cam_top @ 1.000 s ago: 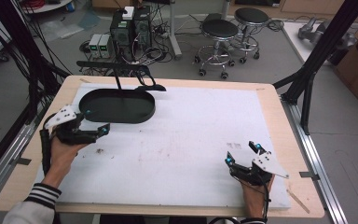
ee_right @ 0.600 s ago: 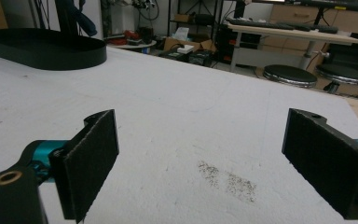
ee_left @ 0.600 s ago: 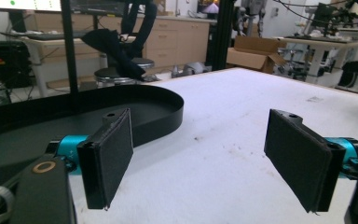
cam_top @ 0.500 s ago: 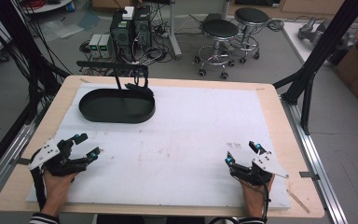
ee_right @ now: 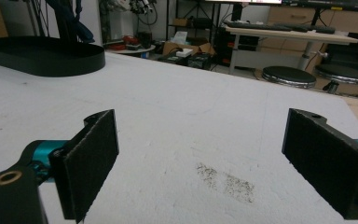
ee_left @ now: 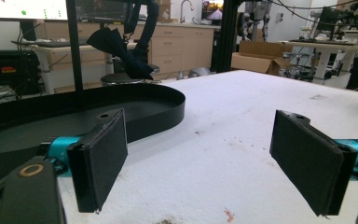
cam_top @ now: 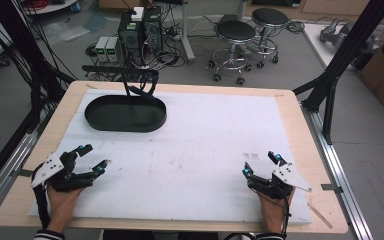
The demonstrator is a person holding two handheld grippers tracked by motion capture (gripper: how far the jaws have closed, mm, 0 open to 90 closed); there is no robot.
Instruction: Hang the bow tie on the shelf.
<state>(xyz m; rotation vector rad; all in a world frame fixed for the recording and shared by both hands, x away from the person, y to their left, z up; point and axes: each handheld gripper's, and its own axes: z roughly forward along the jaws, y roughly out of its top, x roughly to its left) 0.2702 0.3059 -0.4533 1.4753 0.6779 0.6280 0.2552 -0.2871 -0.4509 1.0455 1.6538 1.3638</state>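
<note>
Both pairs of jaws stand wide apart with nothing between them: the left gripper (cam_top: 89, 158) rests low on the near left part of the table, its black foam-faced pads (ee_left: 100, 161) open toward the black oval shallow tray (cam_top: 125, 113), and the right gripper (cam_top: 261, 165) sits open at the near right, its pads (ee_right: 88, 158) framing bare white sheet and a small grey smudge (ee_right: 226, 181). The tray, the only object in reach, lies at the far left of the white table cover (cam_top: 205, 140), well apart from the left gripper and farther from the right one; in the left gripper view its near wall (ee_left: 163, 109) curves just beyond the left-hand pad, and nothing can be made out inside it. I judge this to be a rest or ready stance with no grasp under way: both hands are parked near the front edge. If the tray is to be handled, the next move calls for the left gripper to travel forward and set one jaw inside and one outside the thin wall, since the wall is low and the rim is the only hold. A dark clamp or stand (cam_top: 139, 89) rises just behind the tray's far rim, so an approach from the near side looks safer. The white cover between the grippers is open, giving free room; the light wooden table border (cam_top: 290, 100) and metal frame rails (cam_top: 337, 165) bound the sides.
</note>
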